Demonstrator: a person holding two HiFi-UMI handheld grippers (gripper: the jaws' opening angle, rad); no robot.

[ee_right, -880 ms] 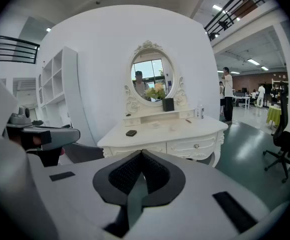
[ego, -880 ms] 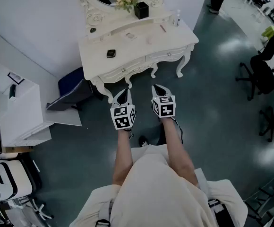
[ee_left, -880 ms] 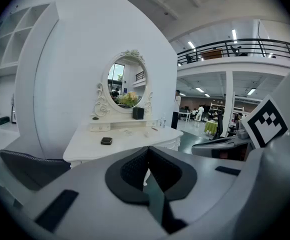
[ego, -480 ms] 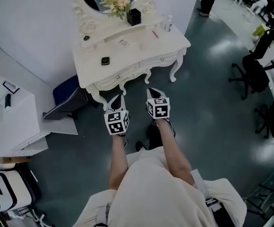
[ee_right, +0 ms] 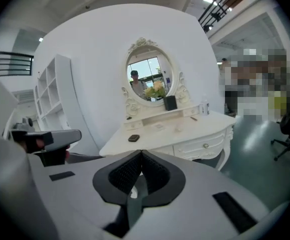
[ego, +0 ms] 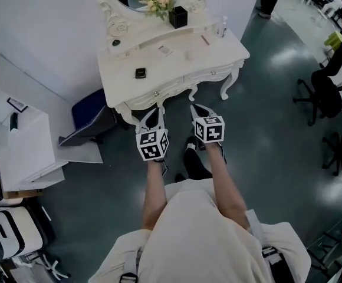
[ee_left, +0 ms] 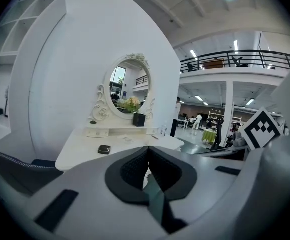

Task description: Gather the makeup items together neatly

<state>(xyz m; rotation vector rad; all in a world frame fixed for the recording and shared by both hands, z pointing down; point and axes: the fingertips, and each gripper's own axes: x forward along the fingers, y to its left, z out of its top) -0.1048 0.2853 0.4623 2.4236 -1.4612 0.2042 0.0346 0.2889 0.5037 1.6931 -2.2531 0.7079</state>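
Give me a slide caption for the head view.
Left gripper and right gripper, both shut, before a white dressing table.

White wall (ego: 41,16), dark glossy floor (ego: 277,117), ornate white vanity (ego: 119,78), oval mirror (ee_left: 128,86)

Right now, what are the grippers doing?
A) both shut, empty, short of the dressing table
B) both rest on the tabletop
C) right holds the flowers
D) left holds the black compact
A: each gripper view shows jaws together with nothing between; the left gripper and right gripper hang before the dressing table, the black compact lying on it.
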